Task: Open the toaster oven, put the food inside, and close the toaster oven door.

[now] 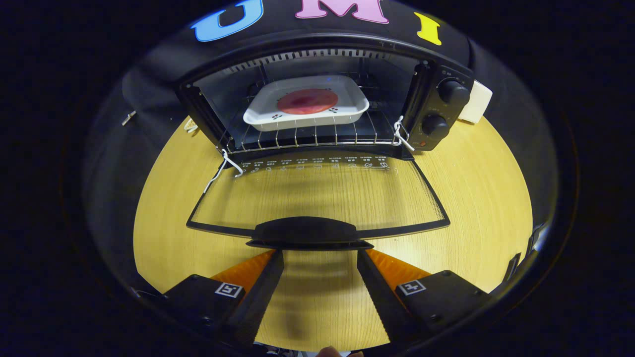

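Tool [320,253] agape, just under door handle [310,233]

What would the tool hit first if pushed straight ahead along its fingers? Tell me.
Most likely the door handle of the open oven door, just ahead of the open tool. Heights are unclear, so it may pass under the handle instead.

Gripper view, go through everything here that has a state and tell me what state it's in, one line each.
Oven door: fully open, lying flat.
Dish: inside the oven on the rack, upright, holding the food.
Gripper: open, holding nothing, fingertips just short of the door handle.
Knobs: setting not readable.
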Demonstrator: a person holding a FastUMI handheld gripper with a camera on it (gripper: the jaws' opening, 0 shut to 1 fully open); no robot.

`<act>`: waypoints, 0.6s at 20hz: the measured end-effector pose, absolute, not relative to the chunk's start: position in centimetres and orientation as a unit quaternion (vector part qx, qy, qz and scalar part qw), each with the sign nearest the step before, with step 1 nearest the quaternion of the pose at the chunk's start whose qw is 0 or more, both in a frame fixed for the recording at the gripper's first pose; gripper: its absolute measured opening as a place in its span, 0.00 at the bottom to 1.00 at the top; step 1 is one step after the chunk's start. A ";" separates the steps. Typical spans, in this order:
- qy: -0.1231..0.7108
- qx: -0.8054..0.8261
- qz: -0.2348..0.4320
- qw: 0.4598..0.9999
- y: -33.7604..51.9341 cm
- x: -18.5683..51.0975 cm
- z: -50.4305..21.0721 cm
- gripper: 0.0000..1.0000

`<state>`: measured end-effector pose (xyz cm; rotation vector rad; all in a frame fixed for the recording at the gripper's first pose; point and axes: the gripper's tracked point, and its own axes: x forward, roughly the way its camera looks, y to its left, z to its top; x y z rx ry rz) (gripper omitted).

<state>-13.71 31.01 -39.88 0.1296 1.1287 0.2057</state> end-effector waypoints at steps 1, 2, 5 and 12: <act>0.527 0.063 0.100 0.842 31.0 -13.7 -39.4 0.97; 0.519 0.064 0.104 0.846 30.9 -13.7 -38.8 0.97; 0.490 0.074 0.111 0.861 30.7 -13.3 -36.5 0.97; 0.412 0.089 0.112 0.900 30.0 -9.6 -30.7 0.97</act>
